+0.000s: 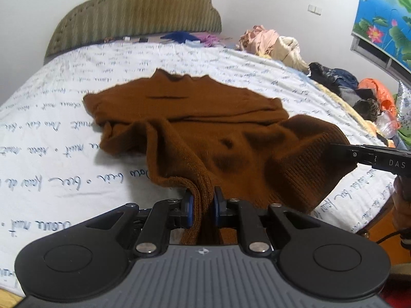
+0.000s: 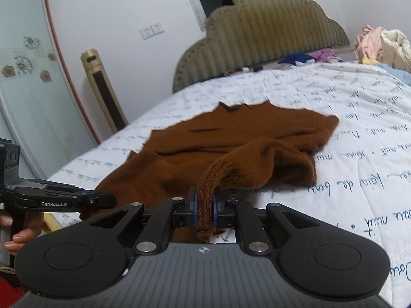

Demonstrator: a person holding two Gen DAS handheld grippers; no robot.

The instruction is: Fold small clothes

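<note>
A brown sweater [image 1: 195,118] lies spread across the middle of the frame on a white bedspread [image 1: 51,133] covered in handwriting. The left gripper [image 1: 201,205], bottom center, pinches its near hem; the right gripper [image 2: 204,205] is clamped on a ribbed cuff. A padded headboard [image 1: 138,10] stands at the top, and a pile of clothes [image 1: 272,43] sits at upper right.

It was a home bedroom. A bed [image 1: 64,118] with a script-printed white sheet stretched ahead of the left gripper [image 1: 203,200], a padded scalloped headboard [image 1: 136,10] stood at its far end, and heaped clothes [image 1: 272,43] lay far ahead to the right.
</note>
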